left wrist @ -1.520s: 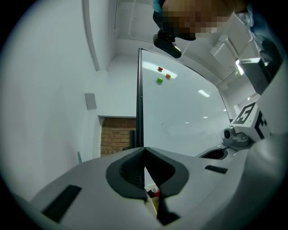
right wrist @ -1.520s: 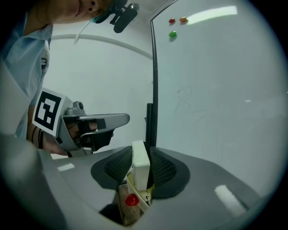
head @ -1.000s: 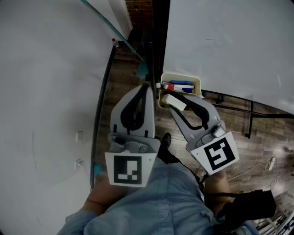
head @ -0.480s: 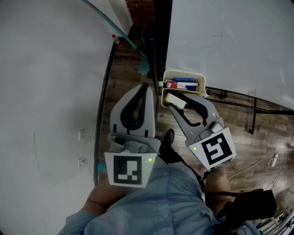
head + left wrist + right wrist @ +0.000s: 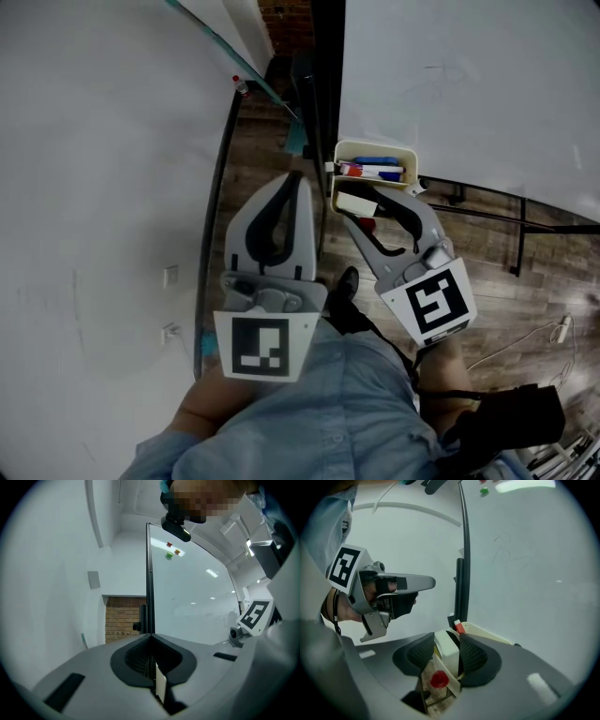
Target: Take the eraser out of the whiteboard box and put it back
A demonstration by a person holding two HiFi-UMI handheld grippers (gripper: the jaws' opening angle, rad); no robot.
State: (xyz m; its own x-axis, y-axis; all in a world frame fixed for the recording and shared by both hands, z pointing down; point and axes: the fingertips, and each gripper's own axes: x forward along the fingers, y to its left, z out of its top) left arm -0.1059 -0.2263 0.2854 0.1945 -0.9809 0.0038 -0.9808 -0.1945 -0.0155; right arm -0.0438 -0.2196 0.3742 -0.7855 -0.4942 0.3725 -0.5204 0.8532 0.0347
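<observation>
A cream whiteboard box hangs at the whiteboard's lower left edge, with markers lying in it. The white eraser sits at the box's near end, between the jaws of my right gripper. Those jaws have just been opening. In the right gripper view the eraser stands between the ribbed pads with a thin dark gap on its right side, over a red cap. My left gripper hovers just left of the box, shut on nothing.
The whiteboard rises behind the box, with its dark frame post right beside my left gripper's tip. A second white board fills the left side. Below lie a wooden floor and cables.
The right gripper's jaws stand wider around the eraser, which now lies flatter at the box's near end. The left gripper has not moved.
</observation>
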